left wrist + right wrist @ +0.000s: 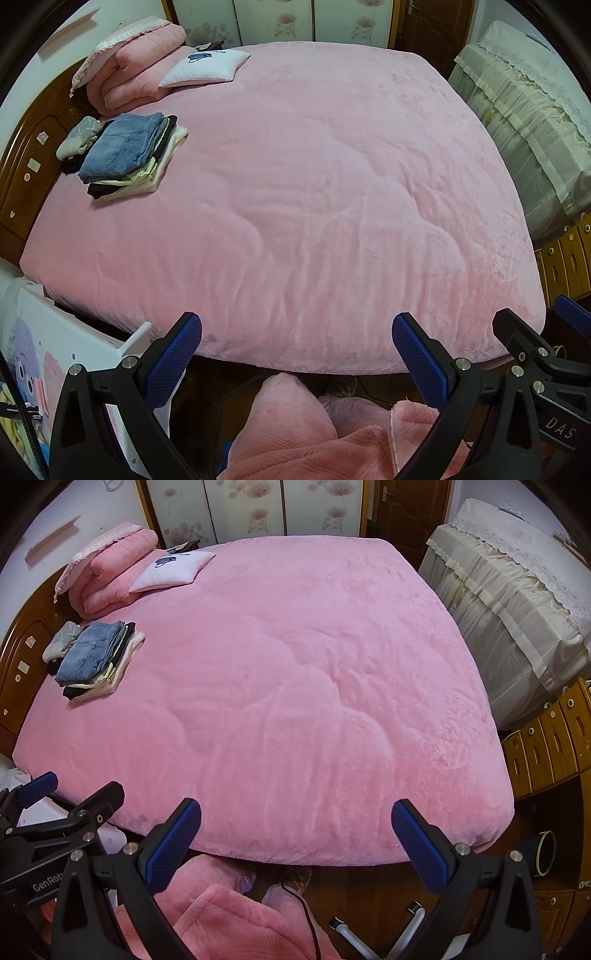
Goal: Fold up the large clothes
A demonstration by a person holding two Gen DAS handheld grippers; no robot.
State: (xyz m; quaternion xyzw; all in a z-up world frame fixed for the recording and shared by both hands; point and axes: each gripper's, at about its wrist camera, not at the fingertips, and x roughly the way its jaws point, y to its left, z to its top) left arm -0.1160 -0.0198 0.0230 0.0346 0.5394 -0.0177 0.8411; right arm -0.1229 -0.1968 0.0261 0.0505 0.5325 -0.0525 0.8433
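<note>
A stack of folded clothes [125,155] with blue jeans on top lies at the far left of the pink bed [314,192], near the headboard; the right wrist view shows the stack [92,657] too. My left gripper [295,336] hangs open over the bed's near edge, nothing between its blue pads. My right gripper [295,819] is open as well, over the same edge, and empty. Each gripper shows in the other's view: the right gripper [535,339] at the right, the left gripper [70,794] at the left. The person's pink fleece clothing [306,424] fills the bottom.
A folded pink quilt [133,66] and a white pillow [207,66] lie at the head of the bed. A cream-covered piece of furniture [517,602] and wooden drawers [546,738] stand to the right. A white cabinet [55,350] is at the near left, a bin [541,853] on the floor.
</note>
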